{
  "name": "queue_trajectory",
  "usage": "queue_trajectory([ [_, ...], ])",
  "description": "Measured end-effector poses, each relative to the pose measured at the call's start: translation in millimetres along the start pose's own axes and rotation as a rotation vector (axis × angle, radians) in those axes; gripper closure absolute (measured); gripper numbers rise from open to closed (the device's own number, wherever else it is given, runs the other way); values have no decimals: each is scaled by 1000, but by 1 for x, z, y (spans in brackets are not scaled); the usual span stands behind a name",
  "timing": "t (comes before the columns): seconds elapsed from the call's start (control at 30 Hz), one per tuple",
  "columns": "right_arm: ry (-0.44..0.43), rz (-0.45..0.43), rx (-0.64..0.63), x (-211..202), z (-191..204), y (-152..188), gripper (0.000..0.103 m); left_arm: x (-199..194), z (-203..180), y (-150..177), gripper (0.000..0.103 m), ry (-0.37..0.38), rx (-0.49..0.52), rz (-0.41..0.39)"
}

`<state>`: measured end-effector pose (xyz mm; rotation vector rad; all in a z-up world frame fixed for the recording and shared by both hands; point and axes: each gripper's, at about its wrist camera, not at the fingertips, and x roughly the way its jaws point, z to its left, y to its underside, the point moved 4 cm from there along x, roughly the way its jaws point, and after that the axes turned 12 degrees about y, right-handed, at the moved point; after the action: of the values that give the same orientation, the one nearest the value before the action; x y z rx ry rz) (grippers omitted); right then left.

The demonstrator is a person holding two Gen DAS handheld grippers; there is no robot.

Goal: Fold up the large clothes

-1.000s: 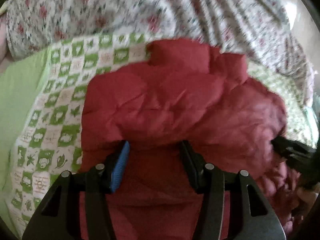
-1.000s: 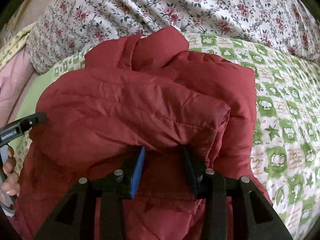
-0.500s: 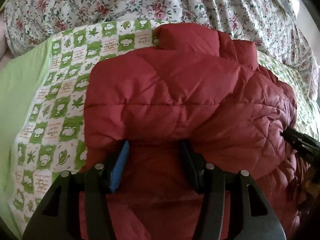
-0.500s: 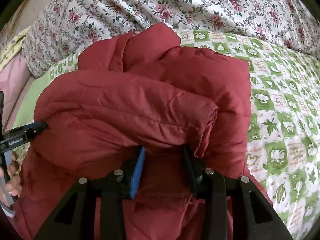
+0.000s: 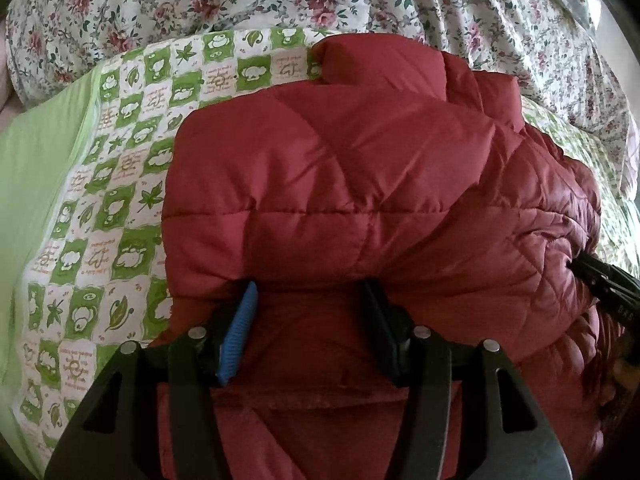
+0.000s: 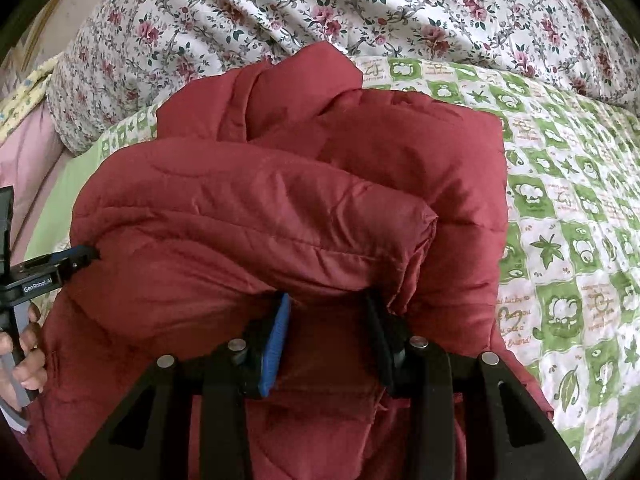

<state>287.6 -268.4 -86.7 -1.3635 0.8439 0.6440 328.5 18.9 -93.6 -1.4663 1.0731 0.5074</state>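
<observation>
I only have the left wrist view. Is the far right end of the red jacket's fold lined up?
Observer: In the right wrist view the folded roll of the red jacket ends short of the layer beneath.
Operator: Anything in the way on that side?
Observer: No, only the green patterned quilt shows there.
Operator: What is my right gripper on?
Observer: The right gripper has jacket fabric between its fingers, under the roll's lower edge.

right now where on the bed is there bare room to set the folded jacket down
Bare checked quilt lies right of the red jacket, below the floral duvet. A narrower strip of quilt shows left of the jacket, bordered by the plain green sheet. The middle is crowded: jacket bulk plus the left gripper and right gripper.
</observation>
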Motion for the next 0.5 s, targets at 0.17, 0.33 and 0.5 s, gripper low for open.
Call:
queue_trajectory([
  [0.17,-13,15,20,-10,-2,-3,62,-4,0,-4,48,-5,-26,23],
  [0.33,-84,16,86,-53,-15,2,39,-45,-3,7,34,51,-64,-21],
  [0.5,-136,37,81,-88,-21,28,32,-75,-3,42,34,99,-92,-21],
])
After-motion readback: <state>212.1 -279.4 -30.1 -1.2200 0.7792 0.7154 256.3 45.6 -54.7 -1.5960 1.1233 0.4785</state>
